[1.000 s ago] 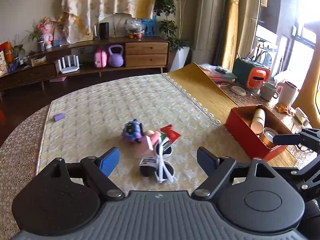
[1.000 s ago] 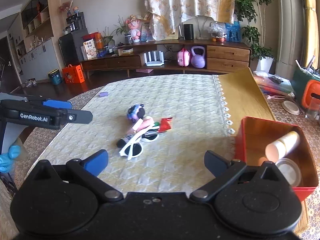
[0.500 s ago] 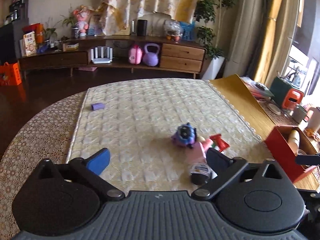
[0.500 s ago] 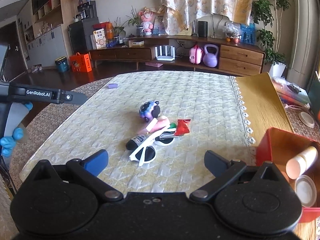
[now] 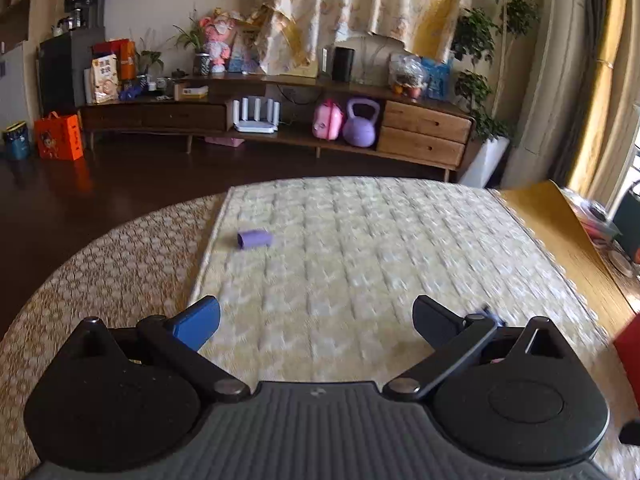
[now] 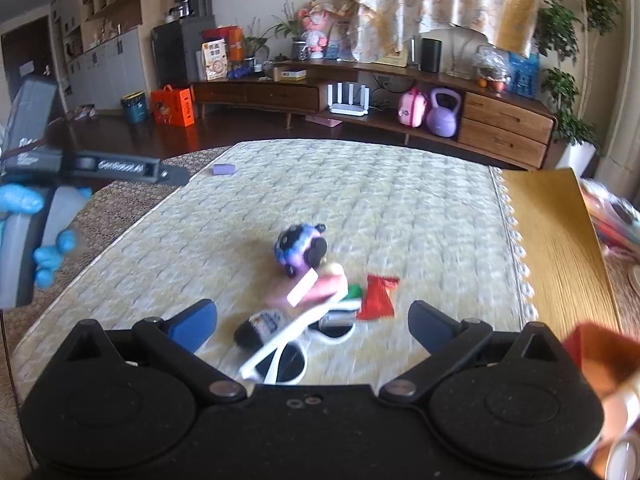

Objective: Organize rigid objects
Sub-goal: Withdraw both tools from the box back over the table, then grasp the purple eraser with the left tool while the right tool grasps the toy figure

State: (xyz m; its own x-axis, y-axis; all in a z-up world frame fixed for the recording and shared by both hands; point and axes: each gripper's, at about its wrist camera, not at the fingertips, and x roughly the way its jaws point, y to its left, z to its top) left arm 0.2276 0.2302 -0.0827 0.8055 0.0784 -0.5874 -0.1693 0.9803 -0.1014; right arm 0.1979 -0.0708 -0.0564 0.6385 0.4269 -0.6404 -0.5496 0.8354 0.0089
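Note:
A small purple block lies near the far left edge of the cream mat, ahead and left of my left gripper, which is open and empty. That same purple block appears far off in the right wrist view. My right gripper is open just above a pile: white sunglasses, a pink tube, a red packet and a purple round toy. The left gripper reaches in from the left there, held by a blue-gloved hand.
A red box stands at the lower right, its corner also in the left wrist view. A yellow-brown board lies along the mat's right side. A low wooden sideboard stands across the dark floor.
The left gripper swung left off the pile and now faces the purple block; its jaws widened. The right gripper moved closer to the pile, and the red box slid toward the frame's right edge.

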